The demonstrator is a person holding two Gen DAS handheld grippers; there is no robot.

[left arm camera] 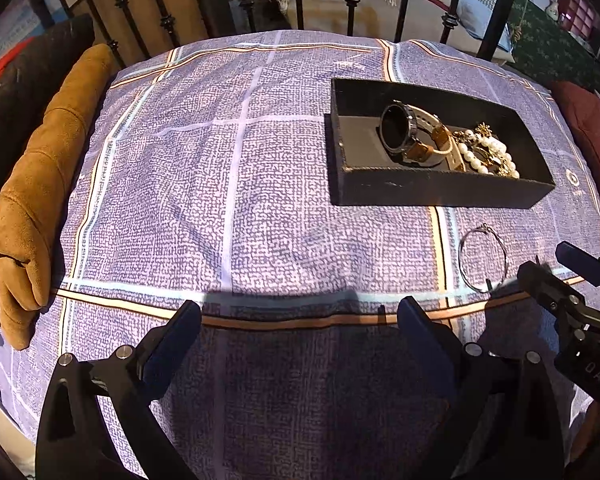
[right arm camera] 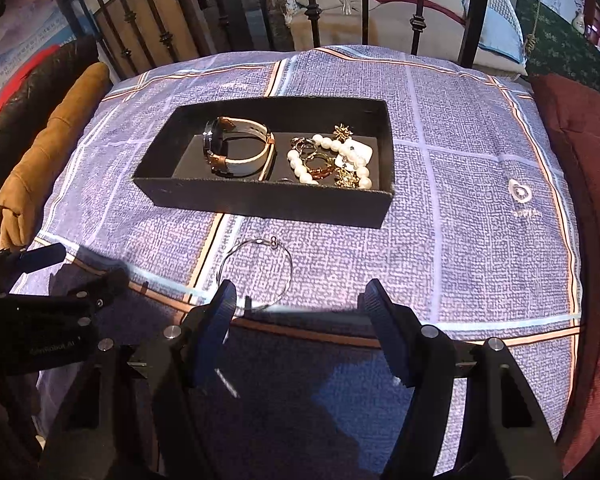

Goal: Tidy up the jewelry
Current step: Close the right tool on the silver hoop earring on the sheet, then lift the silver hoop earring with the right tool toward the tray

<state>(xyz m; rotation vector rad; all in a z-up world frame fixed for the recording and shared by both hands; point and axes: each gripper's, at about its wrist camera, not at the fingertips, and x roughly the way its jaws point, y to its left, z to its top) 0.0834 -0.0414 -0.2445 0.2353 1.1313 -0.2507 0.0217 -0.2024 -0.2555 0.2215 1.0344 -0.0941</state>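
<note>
A black open box point(left arm camera: 440, 190) point(right arm camera: 268, 202) sits on a purple checked cushion point(left arm camera: 240, 184) point(right arm camera: 460, 208). In it lie a watch with a tan strap point(left arm camera: 410, 132) point(right arm camera: 236, 152), a white pearl bracelet point(left arm camera: 486, 156) point(right arm camera: 340, 160) and gold pieces point(right arm camera: 344, 132). A thin silver bangle point(left arm camera: 483, 258) point(right arm camera: 256, 272) lies on the cushion in front of the box. My right gripper point(right arm camera: 300, 300) point(left arm camera: 548, 264) is open, its left fingertip point(right arm camera: 226, 300) just at the bangle's near edge. My left gripper point(left arm camera: 300, 316) point(right arm camera: 76, 268) is open and empty, left of the bangle.
A tan cushion point(left arm camera: 40, 184) point(right arm camera: 48, 148) lies along the left edge, a dark red one point(right arm camera: 580, 184) on the right. A black iron railing point(left arm camera: 352, 0) point(right arm camera: 312, 12) stands behind the purple cushion.
</note>
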